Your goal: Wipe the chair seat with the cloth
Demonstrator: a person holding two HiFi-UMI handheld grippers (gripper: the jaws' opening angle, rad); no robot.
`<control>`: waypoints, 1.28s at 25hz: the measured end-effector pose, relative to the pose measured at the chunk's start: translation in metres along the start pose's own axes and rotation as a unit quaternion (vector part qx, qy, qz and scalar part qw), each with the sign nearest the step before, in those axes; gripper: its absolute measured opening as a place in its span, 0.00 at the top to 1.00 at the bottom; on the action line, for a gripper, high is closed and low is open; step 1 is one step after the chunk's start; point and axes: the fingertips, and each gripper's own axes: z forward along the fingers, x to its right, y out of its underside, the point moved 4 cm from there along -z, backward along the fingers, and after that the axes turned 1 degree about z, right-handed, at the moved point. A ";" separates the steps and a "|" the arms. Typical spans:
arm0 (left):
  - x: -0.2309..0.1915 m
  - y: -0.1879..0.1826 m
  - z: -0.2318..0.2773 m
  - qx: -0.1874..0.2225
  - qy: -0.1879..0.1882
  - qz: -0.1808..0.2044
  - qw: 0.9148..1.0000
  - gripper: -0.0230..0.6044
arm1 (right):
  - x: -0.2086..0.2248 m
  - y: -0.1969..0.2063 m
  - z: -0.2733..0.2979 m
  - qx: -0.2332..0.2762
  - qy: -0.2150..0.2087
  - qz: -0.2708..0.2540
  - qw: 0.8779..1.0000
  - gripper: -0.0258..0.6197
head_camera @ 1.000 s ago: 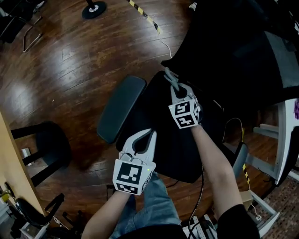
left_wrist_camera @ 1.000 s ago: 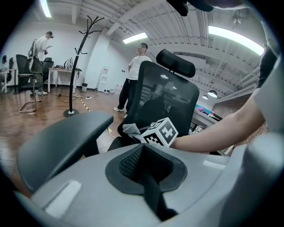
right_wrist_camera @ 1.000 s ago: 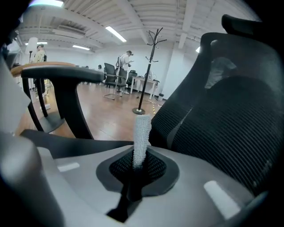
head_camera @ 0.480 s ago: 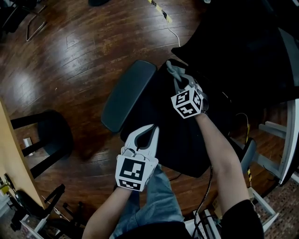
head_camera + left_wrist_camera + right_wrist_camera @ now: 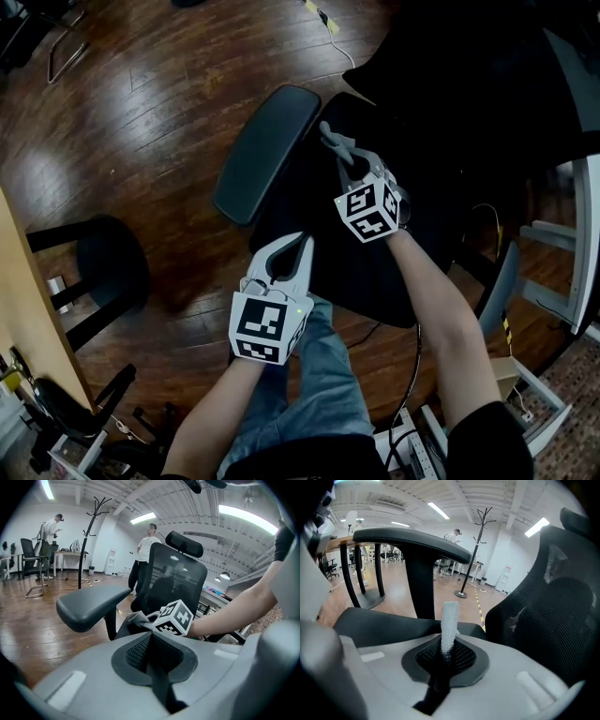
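Note:
The black chair seat (image 5: 375, 272) lies below me, with its mesh back (image 5: 469, 84) at the upper right. My right gripper (image 5: 345, 159) is over the seat's left part, shut on a grey cloth (image 5: 332, 142) that trails onto the seat beside the armrest (image 5: 262, 155). In the right gripper view the cloth (image 5: 450, 618) stands as a narrow strip pinched between the jaws, with the seat (image 5: 389, 625) just beyond. My left gripper (image 5: 302, 244) hovers at the seat's front edge, shut with nothing in it. The left gripper view shows the cloth (image 5: 136, 618) and the right gripper's marker cube (image 5: 174, 617).
A dark stool (image 5: 103, 272) stands on the wood floor at the left. A white desk frame (image 5: 562, 281) and cables (image 5: 412, 375) are at the right. My jeans-clad knee (image 5: 319, 375) is below the seat. A coat rack (image 5: 86, 541) and people stand far off.
The right gripper has drawn the cloth across the seat toward the front edge and a little nearer the armrest. The left gripper has stayed by the front edge.

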 end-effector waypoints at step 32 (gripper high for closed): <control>-0.043 0.080 -0.119 0.014 -0.013 0.013 1.000 0.96 | -0.274 -0.006 -0.102 0.042 -0.074 0.065 0.994 0.95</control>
